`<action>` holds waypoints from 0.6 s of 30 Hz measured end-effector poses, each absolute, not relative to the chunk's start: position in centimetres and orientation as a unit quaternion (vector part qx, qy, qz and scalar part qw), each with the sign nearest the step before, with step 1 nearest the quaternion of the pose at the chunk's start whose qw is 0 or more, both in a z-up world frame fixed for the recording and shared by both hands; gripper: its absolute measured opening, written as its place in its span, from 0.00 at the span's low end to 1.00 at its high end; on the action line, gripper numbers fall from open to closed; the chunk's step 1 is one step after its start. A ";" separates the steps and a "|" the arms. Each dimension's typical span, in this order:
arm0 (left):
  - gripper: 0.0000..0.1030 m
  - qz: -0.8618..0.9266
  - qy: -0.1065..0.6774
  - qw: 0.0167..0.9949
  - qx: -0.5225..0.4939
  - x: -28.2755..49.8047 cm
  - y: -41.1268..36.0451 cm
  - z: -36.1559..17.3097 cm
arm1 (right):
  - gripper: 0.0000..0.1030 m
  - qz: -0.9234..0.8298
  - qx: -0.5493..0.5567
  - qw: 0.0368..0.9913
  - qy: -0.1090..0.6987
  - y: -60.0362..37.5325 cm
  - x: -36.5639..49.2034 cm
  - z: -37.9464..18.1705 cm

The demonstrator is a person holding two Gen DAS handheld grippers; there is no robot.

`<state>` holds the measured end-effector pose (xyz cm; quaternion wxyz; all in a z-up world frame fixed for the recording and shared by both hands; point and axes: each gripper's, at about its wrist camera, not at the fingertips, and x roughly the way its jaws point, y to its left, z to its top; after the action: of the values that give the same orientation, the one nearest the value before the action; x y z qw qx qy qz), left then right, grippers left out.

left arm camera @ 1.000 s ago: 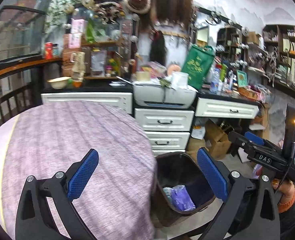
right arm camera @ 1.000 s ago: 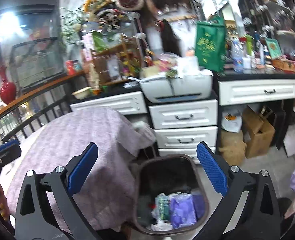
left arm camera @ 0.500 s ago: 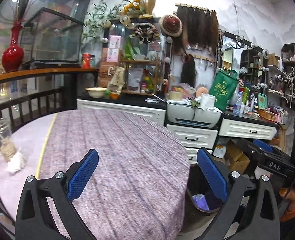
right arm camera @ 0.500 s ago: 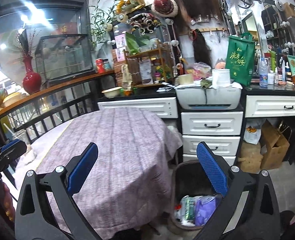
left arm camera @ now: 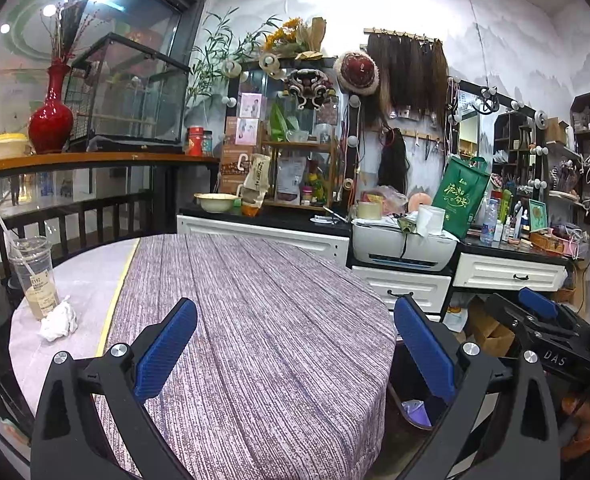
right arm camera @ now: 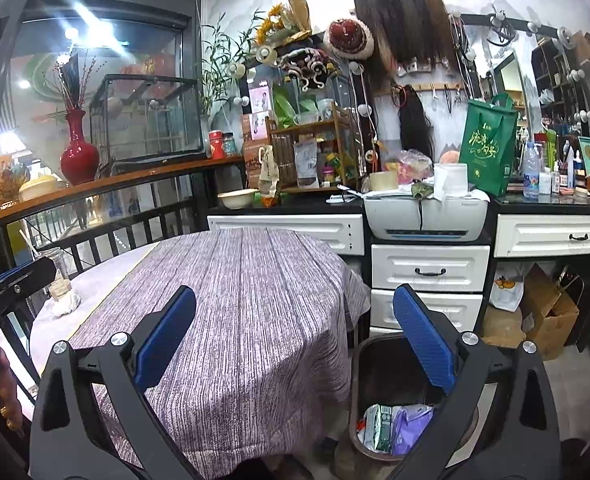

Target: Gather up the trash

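Observation:
A clear plastic cup (left arm camera: 33, 276) with a straw and a crumpled white tissue (left arm camera: 59, 319) sit at the far left edge of the round table (left arm camera: 255, 320) with its purple cloth; both also show small in the right wrist view, the cup (right arm camera: 57, 276) and the tissue (right arm camera: 66, 306). A dark trash bin (right arm camera: 379, 372) stands on the floor right of the table, holding a carton and purple wrapper (right arm camera: 411, 426). My left gripper (left arm camera: 295, 352) is open and empty above the table. My right gripper (right arm camera: 295, 352) is open and empty, above the table edge and bin.
White drawers (right arm camera: 431, 272) and a printer (right arm camera: 427, 216) stand behind the table. A dark railing (left arm camera: 75, 208) runs along the left. Cardboard boxes (right arm camera: 547, 312) sit on the floor at right. The right gripper's body (left arm camera: 543, 332) shows at the left view's right side.
Both grippers have risen and swung left from over the bin towards the table. The cup and tissue have come into view. Both stay open and empty.

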<state>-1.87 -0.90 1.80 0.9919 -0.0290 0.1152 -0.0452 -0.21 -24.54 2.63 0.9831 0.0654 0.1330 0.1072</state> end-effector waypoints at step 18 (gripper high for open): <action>0.95 -0.033 0.123 0.990 -0.067 -1.8 0.4 1.5 | 0.94 0.108 0.051 0.985 0.121 -24.5 -0.5 2.5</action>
<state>-1.85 0.44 1.50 0.9896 -0.0668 0.1227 -0.0334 -0.53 -24.46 2.47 0.9854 0.0510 0.1212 0.1079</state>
